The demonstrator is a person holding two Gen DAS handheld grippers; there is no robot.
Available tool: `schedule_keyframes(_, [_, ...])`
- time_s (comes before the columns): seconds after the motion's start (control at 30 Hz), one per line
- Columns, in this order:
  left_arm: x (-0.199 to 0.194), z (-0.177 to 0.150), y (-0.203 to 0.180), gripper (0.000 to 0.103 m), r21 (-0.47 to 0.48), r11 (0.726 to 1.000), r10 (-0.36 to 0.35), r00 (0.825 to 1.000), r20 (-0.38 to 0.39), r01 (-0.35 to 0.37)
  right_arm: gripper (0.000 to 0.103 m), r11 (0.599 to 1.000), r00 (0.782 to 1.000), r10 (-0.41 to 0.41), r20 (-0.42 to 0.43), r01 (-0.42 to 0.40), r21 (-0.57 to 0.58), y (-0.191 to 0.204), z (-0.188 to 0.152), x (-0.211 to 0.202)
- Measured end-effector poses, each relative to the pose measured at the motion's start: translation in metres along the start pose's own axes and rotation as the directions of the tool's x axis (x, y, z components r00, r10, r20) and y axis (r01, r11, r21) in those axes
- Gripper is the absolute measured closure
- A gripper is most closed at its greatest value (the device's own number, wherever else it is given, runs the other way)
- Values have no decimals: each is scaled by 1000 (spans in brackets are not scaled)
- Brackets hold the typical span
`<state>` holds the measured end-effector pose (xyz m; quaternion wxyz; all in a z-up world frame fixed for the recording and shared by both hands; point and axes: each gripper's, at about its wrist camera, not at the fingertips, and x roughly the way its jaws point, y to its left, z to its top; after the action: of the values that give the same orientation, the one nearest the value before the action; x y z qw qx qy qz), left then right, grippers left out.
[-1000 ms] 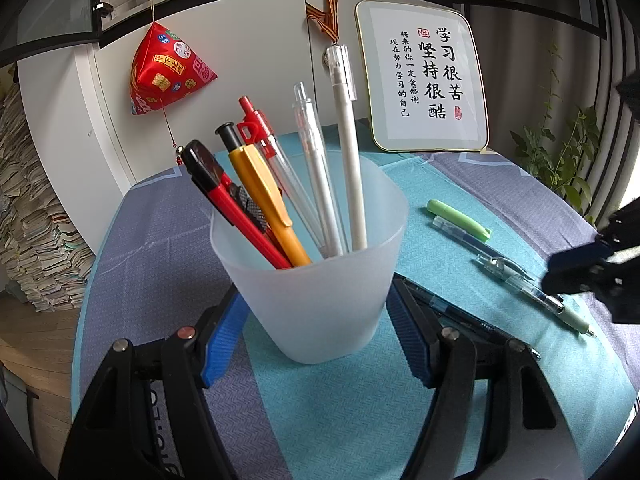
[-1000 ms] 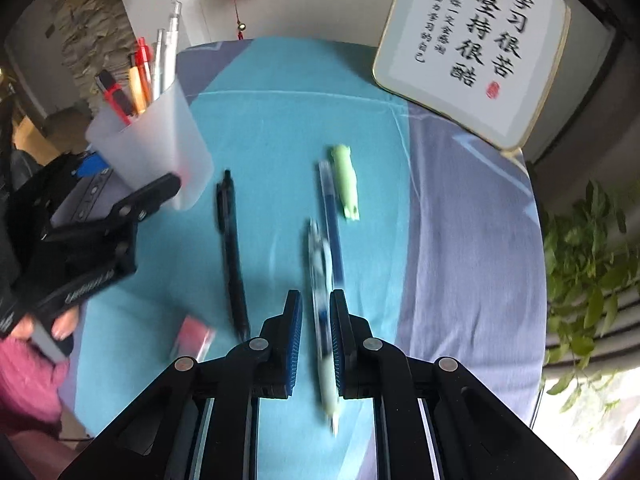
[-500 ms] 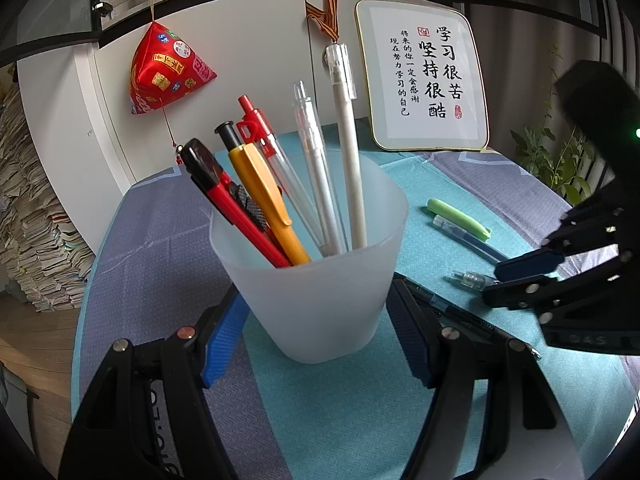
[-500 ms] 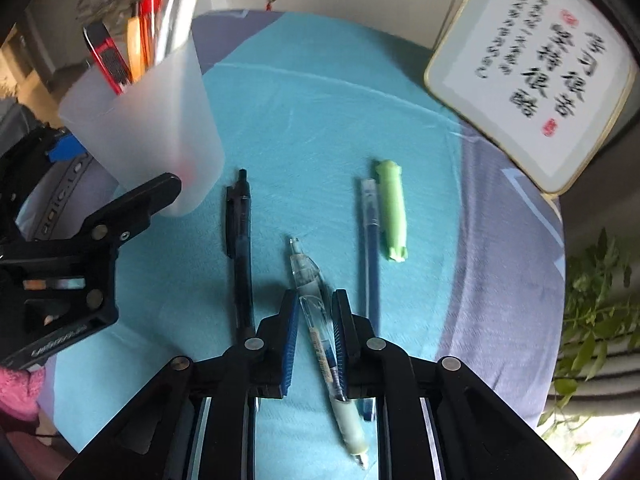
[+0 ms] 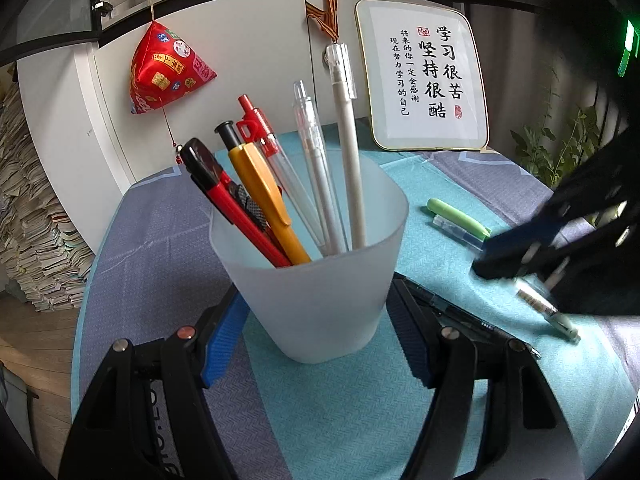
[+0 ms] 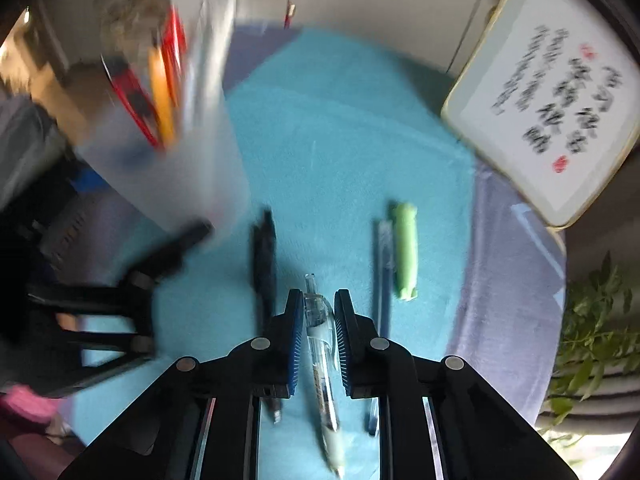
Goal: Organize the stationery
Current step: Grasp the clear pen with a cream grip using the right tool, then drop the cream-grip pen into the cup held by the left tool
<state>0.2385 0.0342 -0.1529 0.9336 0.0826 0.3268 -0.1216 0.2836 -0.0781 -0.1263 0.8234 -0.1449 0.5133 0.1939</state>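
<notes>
plainly the right gripper (image 6: 316, 334) pinches a clear pen (image 6: 320, 344) mid-barrel beside the cup (image 5: 312, 280) (left gripper (image 5: 316, 336) clamps it); light, slick, stiff

A frosted white cup (image 5: 316, 280) holds red, orange and white pens (tablecloth (image 5: 400, 412) teal and lilac).

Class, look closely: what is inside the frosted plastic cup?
Inside the frosted cup: a red utility knife, an orange pen, a red-clipped pen and two pale pens. Their lower ends are hidden by the wall.
</notes>
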Motion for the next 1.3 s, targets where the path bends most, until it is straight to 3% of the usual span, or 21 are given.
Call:
schedule_keyframes(0.17, [0, 0, 0, 34, 0, 1000, 0, 1000, 0, 0, 91, 997, 986, 7, 168, -21, 79, -8, 3, -67])
schedule_keyframes(0.23, [0, 0, 0, 34, 0, 1000, 0, 1000, 0, 0, 92, 994, 973, 18, 229, -42, 99, -7, 2, -90])
schedule_keyframes(0.3, [0, 0, 0, 34, 0, 1000, 0, 1000, 0, 0, 100, 992, 957, 23, 289, -58, 111, -5, 4, -110])
schedule_keyframes(0.4, [0, 0, 0, 34, 0, 1000, -1, 1000, 0, 1, 101, 995, 934, 17, 358, -51, 85, 4, 10, -134])
schedule_keyframes(0.5, [1, -1, 0, 34, -3, 1000, -4, 1000, -2, 4, 100, 1000, 962, 6, 274, -8, 7, 14, 18, -116])
schedule_keyframes(0.6, [0, -1, -1, 34, -1, 1000, -1, 1000, -2, 1, 99, 1000, 995, 1, 98, -1, 3, 8, 19, -66])
schedule_keyframes(0.7, [0, -2, -1, 34, 0, 1000, -1, 1000, -2, 1, 99, 998, 999, 16, -48, -13, 67, -5, 14, -11])
schedule_keyframes(0.8, [0, -2, -1, 34, 0, 1000, -1, 1000, -2, 1, 98, 992, 991, 56, -124, -41, 119, -16, 11, 27])
schedule_keyframes(0.87, [0, -2, -1, 34, 0, 1000, -1, 1000, -2, 1, 95, 991, 990, 40, -139, -22, 129, -18, 12, 35])
schedule_keyframes(0.93, [0, -2, -1, 34, 0, 1000, -1, 1000, -2, 1, 82, 991, 989, 39, -140, -20, 136, -22, 15, 40])
schedule_keyframes(1.0, [0, -2, -1, 34, 0, 1000, -1, 1000, -3, 1, 57, 988, 991, 38, -125, -18, 153, -26, 18, 40])
schedule_keyframes(1.3, [0, -2, -1, 34, -1, 1000, -2, 1000, -3, 2, 61, 980, 993, 54, -102, -33, 197, -33, 29, 49])
